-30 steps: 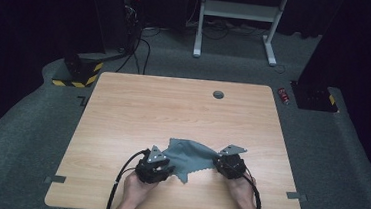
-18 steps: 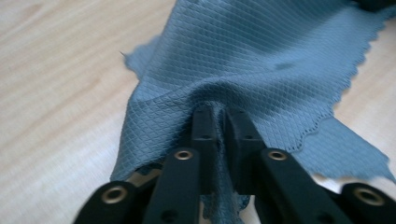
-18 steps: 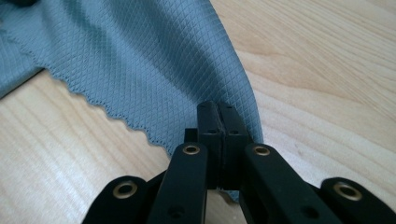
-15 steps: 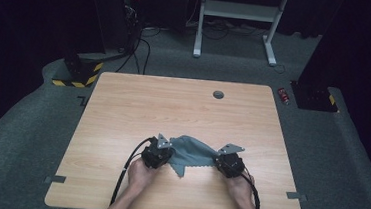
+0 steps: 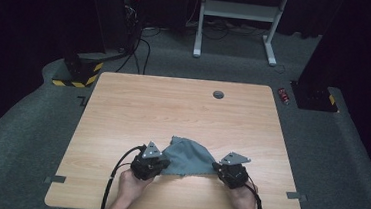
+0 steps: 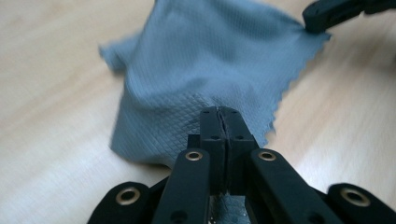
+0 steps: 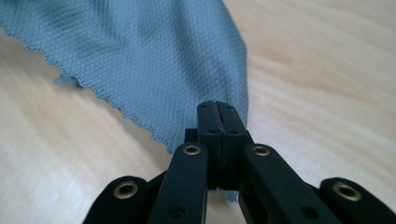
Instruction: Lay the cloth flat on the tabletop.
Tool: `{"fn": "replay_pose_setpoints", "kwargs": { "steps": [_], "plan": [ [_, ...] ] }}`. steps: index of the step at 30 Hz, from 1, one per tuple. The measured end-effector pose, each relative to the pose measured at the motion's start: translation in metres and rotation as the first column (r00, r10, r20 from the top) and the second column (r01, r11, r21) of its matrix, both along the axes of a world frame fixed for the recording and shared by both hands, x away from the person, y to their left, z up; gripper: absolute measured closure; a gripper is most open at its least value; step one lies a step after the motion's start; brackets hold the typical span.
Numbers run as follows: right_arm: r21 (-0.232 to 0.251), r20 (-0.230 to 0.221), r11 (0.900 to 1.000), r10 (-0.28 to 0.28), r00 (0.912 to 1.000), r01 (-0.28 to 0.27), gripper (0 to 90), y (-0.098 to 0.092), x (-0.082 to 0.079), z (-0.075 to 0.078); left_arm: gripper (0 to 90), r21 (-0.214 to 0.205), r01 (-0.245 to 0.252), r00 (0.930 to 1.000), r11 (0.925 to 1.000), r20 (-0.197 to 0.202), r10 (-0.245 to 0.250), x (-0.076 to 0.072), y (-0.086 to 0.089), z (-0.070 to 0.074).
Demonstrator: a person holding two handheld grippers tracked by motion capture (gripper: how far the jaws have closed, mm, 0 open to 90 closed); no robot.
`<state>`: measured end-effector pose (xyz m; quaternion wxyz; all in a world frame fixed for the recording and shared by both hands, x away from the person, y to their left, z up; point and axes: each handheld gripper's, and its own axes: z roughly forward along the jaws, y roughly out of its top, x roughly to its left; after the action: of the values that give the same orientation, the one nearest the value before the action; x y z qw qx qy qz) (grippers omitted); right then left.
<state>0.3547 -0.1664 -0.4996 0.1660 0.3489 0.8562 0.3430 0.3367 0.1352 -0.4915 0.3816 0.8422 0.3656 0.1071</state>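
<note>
A grey-blue cloth (image 5: 189, 157) with a zigzag edge lies near the table's front, humped in the middle. My left gripper (image 5: 162, 164) sits at its left corner, and the left gripper view has the jaws (image 6: 219, 112) shut on the cloth (image 6: 201, 60). My right gripper (image 5: 217, 168) is at the right corner. In the right gripper view it (image 7: 218, 106) is shut on the fabric (image 7: 140, 56). The right gripper's black jaw tips (image 6: 327, 14) also pinch the far corner in the left gripper view. The cloth's near edge stretches between the two grippers.
The wooden table (image 5: 183, 109) has a dark round grommet (image 5: 218, 94) near its far edge. Cables trail from both grippers over the front edge. On the carpet beyond the table stand a white desk frame (image 5: 235, 18) and dark stands.
The left gripper went forward onto the cloth's left corner and came back with it. The cloth, flatter before, is now bunched and drawn between both grippers, slightly nearer the front edge.
</note>
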Motion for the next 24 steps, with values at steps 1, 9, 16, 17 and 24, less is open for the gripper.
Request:
{"fn": "replay_pose_setpoints", "kwargs": {
  "steps": [1,9,16,17,24],
  "plan": [
    [-0.008,-0.008,1.0,0.005,1.0,-0.005,89.9,0.0,-0.003,-0.002,88.7,0.012,0.005,0.9999,0.9999,-0.01,-0.005,-0.003,-0.001,-0.004],
    [0.028,-0.028,0.9994,0.022,0.9994,-0.021,83.2,-0.003,-0.007,-0.003,81.5,0.031,0.006,0.9985,0.9995,-0.055,-0.004,-0.006,0.0,-0.016],
    [0.081,0.014,0.9967,0.0,0.9999,-0.001,79.2,0.012,0.025,0.018,69.3,0.005,-0.099,0.9945,0.9951,0.037,0.098,0.004,0.01,-0.001],
    [0.079,0.012,0.9968,0.0,0.9999,-0.001,78.7,0.015,0.031,0.018,68.5,0.008,-0.116,0.9925,0.9933,0.041,0.115,0.007,0.011,-0.001],
    [0.033,-0.034,0.9994,-0.007,0.9994,0.008,74.8,0.045,0.067,0.008,57.9,0.05,-0.219,0.975,0.9744,0.047,0.217,0.022,0.014,-0.017]
  ]
}}
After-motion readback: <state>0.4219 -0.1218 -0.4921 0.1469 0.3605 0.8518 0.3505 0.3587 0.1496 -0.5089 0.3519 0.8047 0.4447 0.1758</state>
